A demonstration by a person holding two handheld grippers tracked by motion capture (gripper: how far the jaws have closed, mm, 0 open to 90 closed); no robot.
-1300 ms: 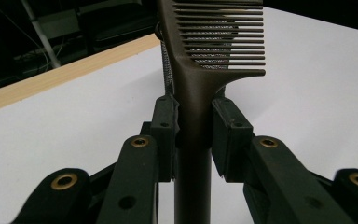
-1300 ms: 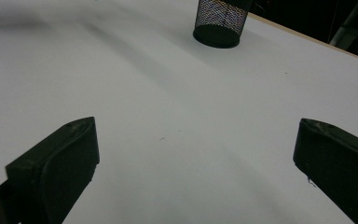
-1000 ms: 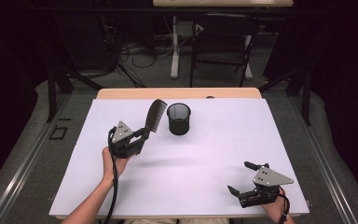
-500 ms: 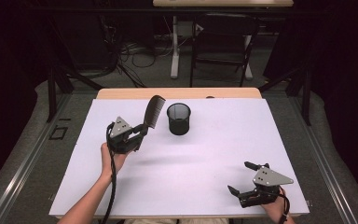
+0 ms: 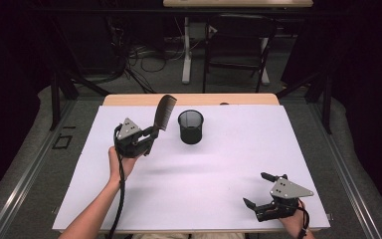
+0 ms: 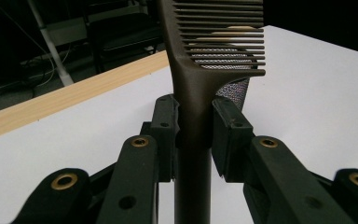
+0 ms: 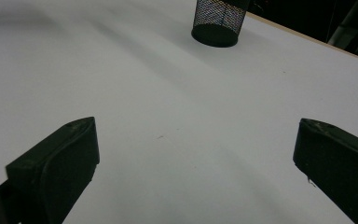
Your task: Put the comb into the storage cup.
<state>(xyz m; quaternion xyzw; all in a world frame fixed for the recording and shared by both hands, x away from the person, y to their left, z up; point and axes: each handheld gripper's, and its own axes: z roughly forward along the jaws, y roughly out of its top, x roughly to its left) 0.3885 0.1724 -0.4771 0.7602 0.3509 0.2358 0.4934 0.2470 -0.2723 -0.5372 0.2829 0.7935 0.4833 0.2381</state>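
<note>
A dark brown comb (image 5: 164, 112) stands upright, held by its handle in my left gripper (image 5: 151, 134), which is raised over the left half of the white table. In the left gripper view the pads (image 6: 165, 126) press the comb (image 6: 193, 88) from both sides, teeth up. A black mesh cup (image 5: 190, 126) stands just right of the comb, and its mesh (image 6: 230, 86) shows behind the teeth. My right gripper (image 5: 256, 190) rests near the table's front right corner, jaws wide apart with nothing between them. The mesh cup (image 7: 216, 21) is far ahead of it.
The white sheet (image 5: 229, 154) covers the table, with a wooden strip (image 5: 189, 99) along the far edge. Beyond it stand dark table legs, cables and a chair (image 5: 236, 50).
My left hand has lifted the comb a little and carried it slightly up and back, toward the cup's left side. The right gripper has stayed still.
</note>
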